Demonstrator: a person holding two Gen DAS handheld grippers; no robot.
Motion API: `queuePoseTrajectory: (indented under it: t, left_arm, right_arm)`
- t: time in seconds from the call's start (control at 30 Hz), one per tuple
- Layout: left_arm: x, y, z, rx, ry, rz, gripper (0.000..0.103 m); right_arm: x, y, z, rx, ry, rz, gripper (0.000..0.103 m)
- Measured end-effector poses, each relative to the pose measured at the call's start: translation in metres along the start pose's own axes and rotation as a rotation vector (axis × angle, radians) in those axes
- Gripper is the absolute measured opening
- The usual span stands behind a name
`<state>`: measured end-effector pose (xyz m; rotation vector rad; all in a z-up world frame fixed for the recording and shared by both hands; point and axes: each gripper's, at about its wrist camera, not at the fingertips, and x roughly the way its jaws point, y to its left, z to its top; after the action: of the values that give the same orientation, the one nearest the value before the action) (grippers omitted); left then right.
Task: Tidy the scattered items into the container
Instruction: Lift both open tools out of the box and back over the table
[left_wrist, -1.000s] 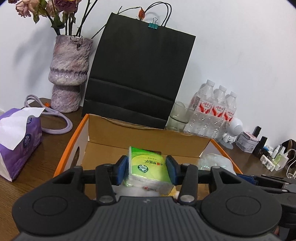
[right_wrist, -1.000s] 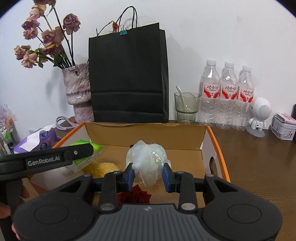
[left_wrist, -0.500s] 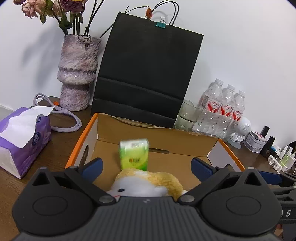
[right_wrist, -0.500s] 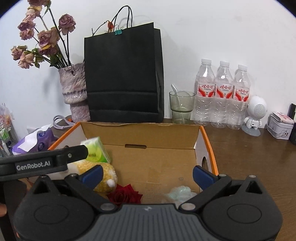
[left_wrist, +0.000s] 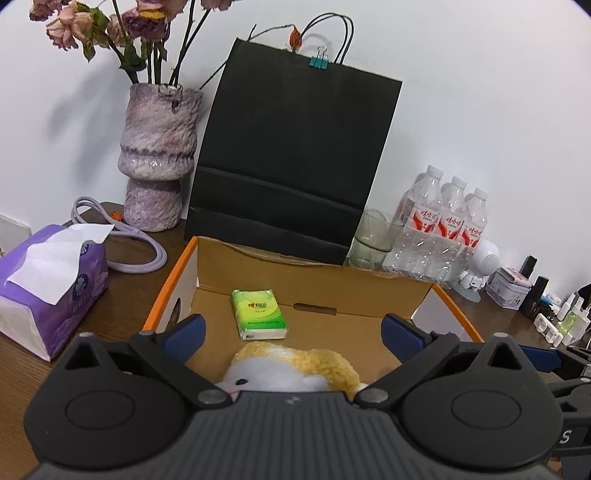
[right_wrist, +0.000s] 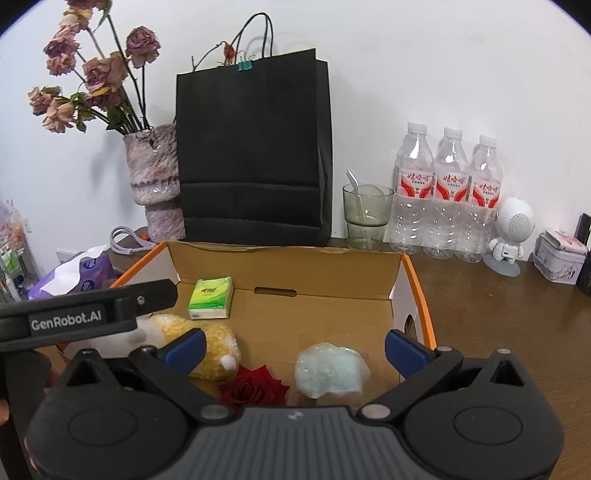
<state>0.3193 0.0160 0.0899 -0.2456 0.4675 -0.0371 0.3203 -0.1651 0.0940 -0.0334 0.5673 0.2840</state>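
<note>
Cardboard box (right_wrist: 284, 325) with orange-edged side flaps sits open on the brown wooden table (right_wrist: 517, 314); it holds four items. Green tissue pack (left_wrist: 258, 314) lies flat on the box floor near the back wall, left of the slot cut in that wall. Yellow-and-white plush toy (right_wrist: 207, 343) lies at the front left of the box floor, near the pack but apart from it. Red fabric rose (right_wrist: 255, 387) lies just beside the plush on its right. Pale blue crinkled plastic bundle (right_wrist: 328, 373) lies right of the rose, at the front of the box.

Left gripper (left_wrist: 291, 332) hangs above the front of the box with its blue-padded jaws spread wide and nothing between them; the plush toy shows directly below it. Right gripper (right_wrist: 295, 347) hangs above the front right of the box, jaws likewise spread wide and gripping nothing; the plastic bundle lies on the floor between and below its pads (right_wrist: 404, 352). In the right wrist view, the left unit appears as a black bar at the left edge, over the plush.

Behind the box stand a black paper bag (right_wrist: 251, 155), a vase (left_wrist: 159, 155) of dried roses, a glass (right_wrist: 365, 214) with a spoon and three water bottles (right_wrist: 447, 192). A purple tissue packet (left_wrist: 48, 280) rests left of the box.
</note>
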Motion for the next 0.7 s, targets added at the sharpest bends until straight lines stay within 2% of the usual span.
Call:
queuePoseTrajectory:
  t: [0.33, 0.7]
  left_arm:
    - [-0.035, -0.003, -0.004, 0.029, -0.011, 0.007, 0.103]
    - [-0.094, -0.010, -0.008, 0.058, -0.042, 0.012, 0.103]
  right_arm:
    - [-0.029, 0.008, -0.003, -0.015, -0.023, -0.004, 0.103]
    - [-0.084, 0.021, -0.016, -0.020, -0.052, -0.004, 0.103]
